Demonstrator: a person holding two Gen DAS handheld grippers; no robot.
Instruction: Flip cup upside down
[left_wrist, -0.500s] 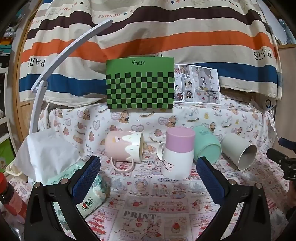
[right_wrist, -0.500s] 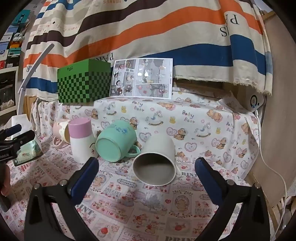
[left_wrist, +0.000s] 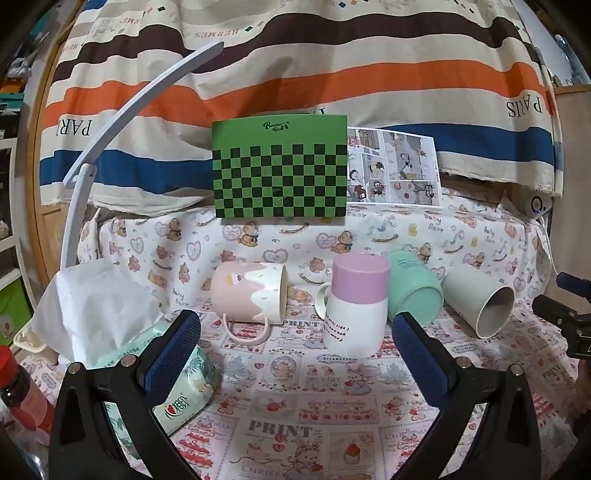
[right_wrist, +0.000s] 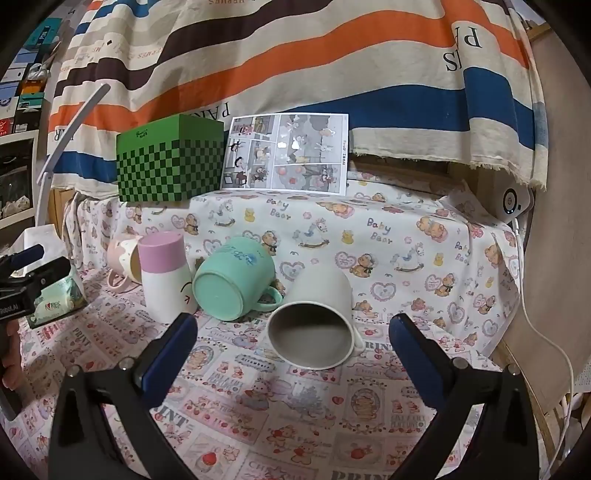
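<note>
Several cups are on the printed cloth. A pink-and-white mug (left_wrist: 251, 295) lies on its side, handle toward me. A white cup with a lilac base (left_wrist: 356, 306) stands upside down. A mint mug (left_wrist: 413, 291) and a grey cup (left_wrist: 480, 302) lie on their sides. In the right wrist view the grey cup (right_wrist: 314, 317) lies with its mouth toward me, between the fingers, beside the mint mug (right_wrist: 232, 280) and the lilac-based cup (right_wrist: 164, 277). My left gripper (left_wrist: 295, 354) is open and empty before the cups. My right gripper (right_wrist: 293, 354) is open and empty, just short of the grey cup.
A tissue pack (left_wrist: 177, 376) and white tissue (left_wrist: 96, 314) lie at the left, with a red-capped bottle (left_wrist: 22, 395). A green checkered box (left_wrist: 279, 171) and a comic sheet (left_wrist: 395, 166) stand behind. A white lamp arm (left_wrist: 122, 114) curves at the left. A cable (right_wrist: 546, 332) hangs at the right edge.
Both views are almost the same; the right gripper has crept slightly toward the grey cup. No cup has moved.
</note>
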